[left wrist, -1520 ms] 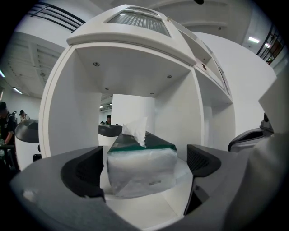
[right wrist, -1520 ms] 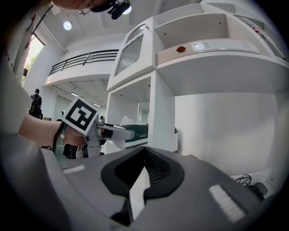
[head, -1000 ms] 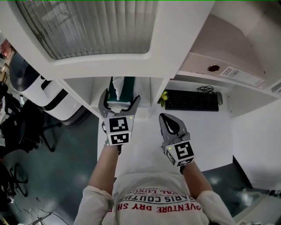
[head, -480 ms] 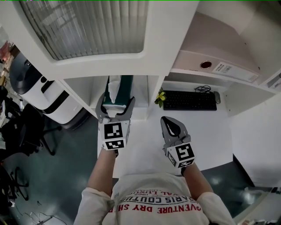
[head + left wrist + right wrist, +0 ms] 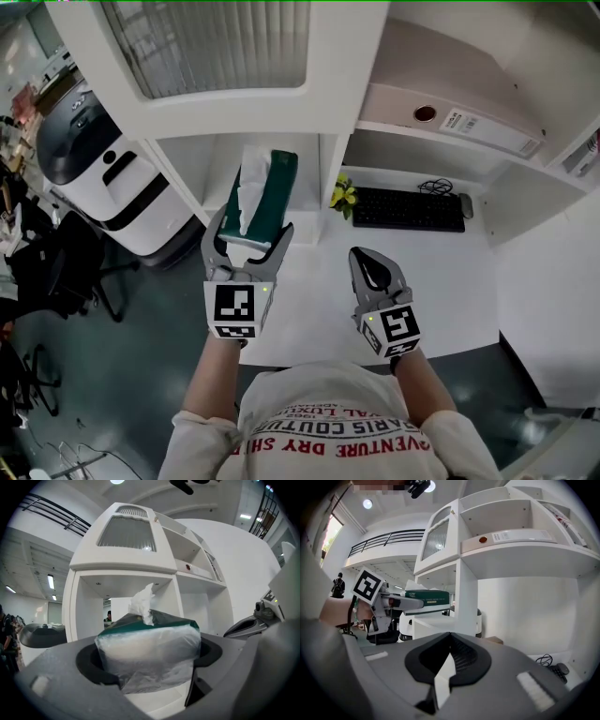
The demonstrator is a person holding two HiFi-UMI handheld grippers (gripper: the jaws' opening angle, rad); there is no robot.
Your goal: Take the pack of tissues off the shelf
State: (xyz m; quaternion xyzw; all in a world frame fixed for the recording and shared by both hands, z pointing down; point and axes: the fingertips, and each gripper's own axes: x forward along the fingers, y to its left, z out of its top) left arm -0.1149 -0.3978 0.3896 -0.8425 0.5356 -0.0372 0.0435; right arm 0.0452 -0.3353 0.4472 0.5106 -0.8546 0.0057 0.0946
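1. At the front of a white desk (image 5: 309, 291), the left gripper (image 5: 249, 231) is clamped on the pack of tissues (image 5: 262, 192), a jaw pressing each side of its clear-wrapped near end.
2. The pack is held in the air, dark green top up with a white tissue sticking out, and points toward the open lower compartment of the white shelf unit (image 5: 319, 103). Whether its far end is inside that compartment cannot be told.
3. The right gripper (image 5: 361, 255) hangs over the desk to the right, jaws pressed together with nothing between them.
4. Farther back on the desk lie a black keyboard (image 5: 408, 210) and a mouse (image 5: 467, 207), with a small yellow-green plant (image 5: 344, 195) beside the shelf's upright.
5. A ribbed glass door (image 5: 220, 42) closes the upper left compartment; a pale binder (image 5: 450, 117) lies flat on the shelf to the right.
6. On the dark floor (image 5: 122, 356) to the left stand a white-and-black machine (image 5: 112, 178) and a black chair (image 5: 37, 272).
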